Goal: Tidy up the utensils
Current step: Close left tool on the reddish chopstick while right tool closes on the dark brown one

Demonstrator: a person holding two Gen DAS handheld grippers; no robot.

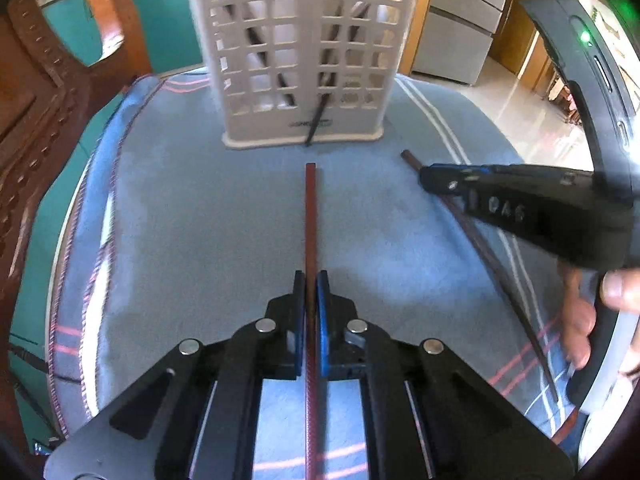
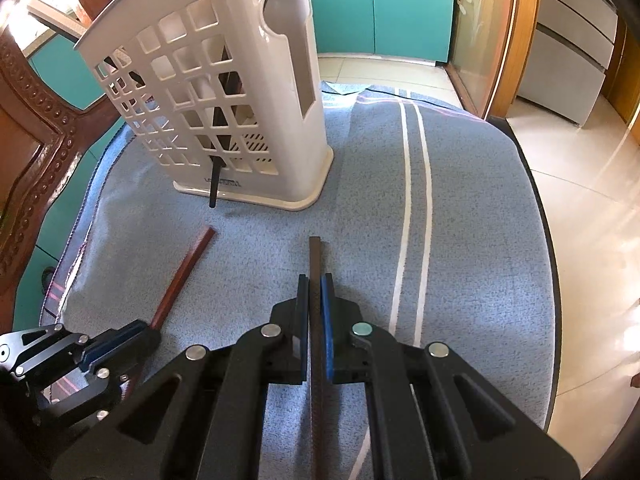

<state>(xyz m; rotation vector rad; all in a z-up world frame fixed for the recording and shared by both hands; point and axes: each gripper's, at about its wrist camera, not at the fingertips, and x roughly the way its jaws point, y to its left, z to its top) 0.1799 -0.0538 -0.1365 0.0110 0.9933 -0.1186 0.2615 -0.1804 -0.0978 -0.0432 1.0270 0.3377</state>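
Left gripper is pinching a red chopstick between its pads, jaws pressed tight on the shaft. No gap is showing on either side. That chopstick is running straight out ahead of the fingers, its square end pointing at the basket and stopping short of the base. Its far part is lying close over the blue towel; whether it is touching the cloth I cannot tell.

Right gripper is likewise clamping a dark chopstick, jaws closed on it, the stick jutting forward past the fingertips over the towel. Its tip is pointing past the near right corner of the basket base and is sitting well apart from it.

Seen from the right wrist, the two chopsticks are lying apart, the red one angling toward the basket from the left. From the left wrist, the dark chopstick is slanting across the towel on the right, under the right gripper's body, with a hand wrapping the handle.

Inside the white lattice basket, dark sticks are leaning at angles, and one black stick is poking out through a low opening near the base.
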